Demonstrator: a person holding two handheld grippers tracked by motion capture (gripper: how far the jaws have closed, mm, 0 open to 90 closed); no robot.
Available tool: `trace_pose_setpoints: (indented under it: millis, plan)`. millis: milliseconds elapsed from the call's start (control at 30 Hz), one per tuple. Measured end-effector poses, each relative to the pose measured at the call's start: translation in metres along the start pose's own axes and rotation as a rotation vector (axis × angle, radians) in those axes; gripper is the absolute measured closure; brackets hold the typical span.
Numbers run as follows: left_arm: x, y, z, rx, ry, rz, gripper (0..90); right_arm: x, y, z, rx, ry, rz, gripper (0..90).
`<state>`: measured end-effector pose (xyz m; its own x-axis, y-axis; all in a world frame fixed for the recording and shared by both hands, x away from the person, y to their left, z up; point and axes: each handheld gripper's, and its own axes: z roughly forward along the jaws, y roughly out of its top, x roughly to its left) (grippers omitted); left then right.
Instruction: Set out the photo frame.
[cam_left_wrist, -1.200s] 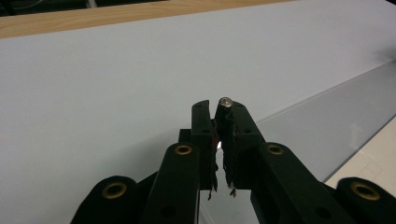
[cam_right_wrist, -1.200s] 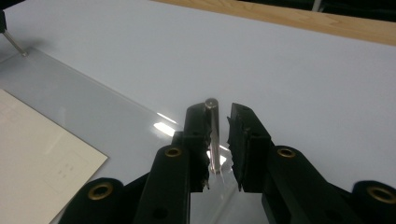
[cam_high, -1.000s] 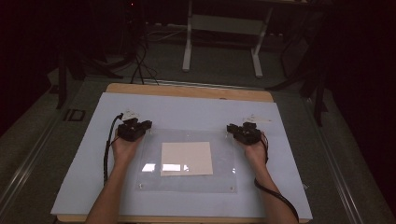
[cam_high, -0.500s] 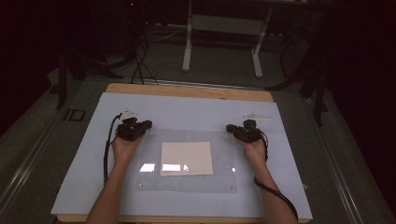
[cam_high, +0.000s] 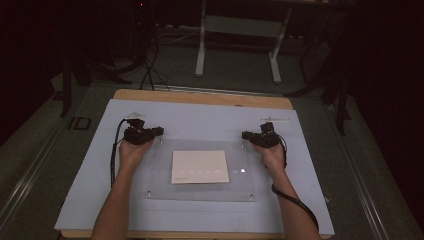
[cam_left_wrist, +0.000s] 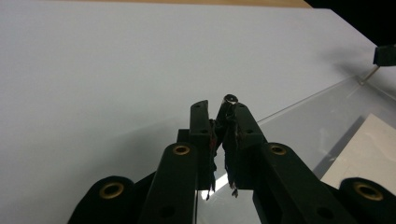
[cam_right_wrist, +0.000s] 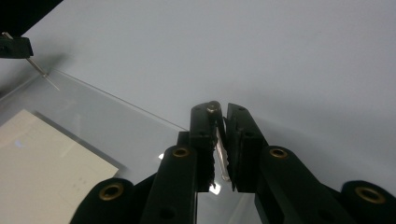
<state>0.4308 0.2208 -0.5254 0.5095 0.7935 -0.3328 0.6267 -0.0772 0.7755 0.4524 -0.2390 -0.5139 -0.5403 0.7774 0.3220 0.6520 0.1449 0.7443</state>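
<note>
Landmark: clear acrylic plate (cam_high: 200, 192), flat on the pale board (cam_high: 80, 200) that covers the table.
Paper: cream sheet (cam_high: 200, 166) lies under the plate's middle.
Left gripper (cam_high: 161, 131): at the plate's far left corner, clenched on an upright metal standoff (cam_left_wrist: 229, 99) there.
Right gripper (cam_high: 245, 135): at the plate's far right corner, jaws have just been closing, now clamped on the metal post (cam_right_wrist: 214, 108) at that corner.
Near corners: a small post (cam_high: 148, 192) at each, untouched.

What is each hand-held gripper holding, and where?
Each grips a metal standoff pin at a far corner of the clear sheet: left, right, jaws closed around each.
</note>
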Motion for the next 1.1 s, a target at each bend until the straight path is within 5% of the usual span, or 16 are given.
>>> trace_pose_setpoints:
  millis: [233, 467, 600, 733, 900, 1100]
  plan:
    - [0.001, 0.008, 0.004, 0.049, 0.011, -0.001, 83.2, 0.013, 0.008, -0.002, 0.028, -0.112, -0.070, 78.0]
    - [0.002, 0.009, 0.006, 0.055, 0.011, -0.021, 83.3, 0.029, 0.017, -0.023, -0.010, -0.135, -0.110, 69.8]
    - [0.002, 0.010, 0.008, 0.066, 0.012, -0.024, 83.2, 0.047, 0.020, -0.037, -0.021, -0.083, -0.150, 70.2]
    - [0.002, 0.012, 0.010, 0.074, 0.018, -0.040, 83.2, 0.078, 0.011, -0.049, -0.019, -0.005, -0.242, 72.3]
    - [0.002, 0.013, 0.011, 0.077, 0.022, -0.056, 83.2, 0.107, -0.001, -0.064, -0.002, 0.059, -0.275, 75.3]
    - [0.002, 0.013, 0.013, 0.077, 0.024, -0.072, 83.3, 0.138, -0.018, -0.083, 0.016, 0.094, -0.339, 81.1]
